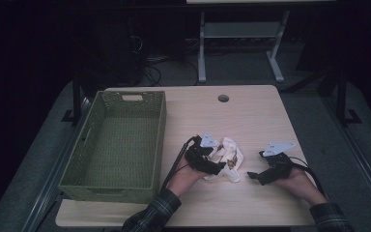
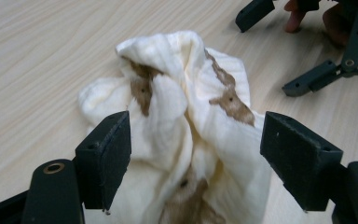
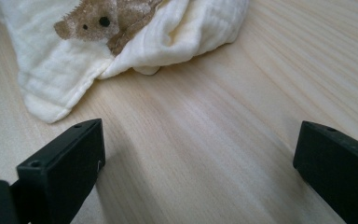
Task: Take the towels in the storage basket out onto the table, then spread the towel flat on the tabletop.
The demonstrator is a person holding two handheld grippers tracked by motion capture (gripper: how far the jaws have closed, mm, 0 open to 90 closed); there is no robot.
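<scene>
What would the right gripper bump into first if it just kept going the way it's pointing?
Probably the crumpled cloth. The right gripper stands open over bare table, and the cloth lies ahead, somewhat off to one side, so it might only clip its edge.

Overhead looks forward-down; gripper views close, sharing cloth.

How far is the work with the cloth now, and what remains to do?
Little looks finished: the cream cloth with brown animal prints lies crumpled on the wooden table, and the green woven basket holds nothing. In hand: the left gripper stands open around the cloth, pads not pressing. The right gripper rests open beside it. Grasping and whatever handling follows remain, apparently.
</scene>
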